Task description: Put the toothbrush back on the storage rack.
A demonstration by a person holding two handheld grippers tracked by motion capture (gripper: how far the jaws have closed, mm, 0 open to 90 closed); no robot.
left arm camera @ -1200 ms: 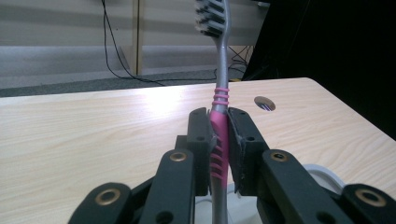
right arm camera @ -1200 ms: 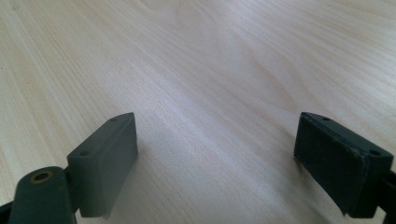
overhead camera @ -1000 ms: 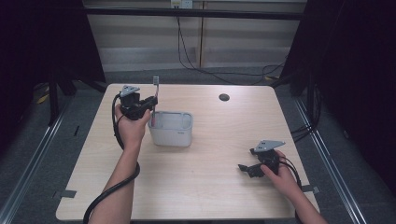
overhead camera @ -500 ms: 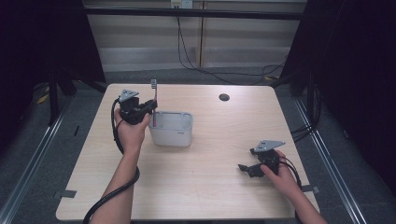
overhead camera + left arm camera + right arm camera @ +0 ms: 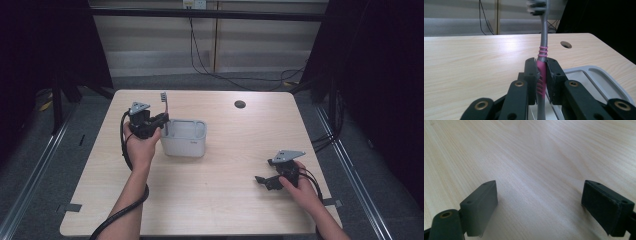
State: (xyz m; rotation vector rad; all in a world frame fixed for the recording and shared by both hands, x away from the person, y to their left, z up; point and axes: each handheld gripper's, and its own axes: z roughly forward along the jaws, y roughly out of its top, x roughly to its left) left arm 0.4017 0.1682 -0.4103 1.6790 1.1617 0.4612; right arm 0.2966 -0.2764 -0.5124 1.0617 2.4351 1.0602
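A grey toothbrush with a pink grip (image 5: pixel 543 50) stands upright, bristles at the top, clamped between the jaws of my left gripper (image 5: pixel 541 72). In the high view the left gripper (image 5: pixel 162 119) holds the toothbrush (image 5: pixel 164 105) over the left rim of a grey rectangular container (image 5: pixel 197 142). Part of that container's rim (image 5: pixel 604 75) lies just below and to the right of the jaws. My right gripper (image 5: pixel 262 181) rests low over the table near the front right, jaws wide apart (image 5: pixel 540 205) with only bare wood between them.
The light wooden table (image 5: pixel 225 200) has a round cable hole (image 5: pixel 240 104) near its far edge. Black cables trail from both grippers. Dark floor and rails surround the table on both sides.
The left gripper with the toothbrush has shifted slightly toward the container's left rim. The right gripper has stayed where it was.
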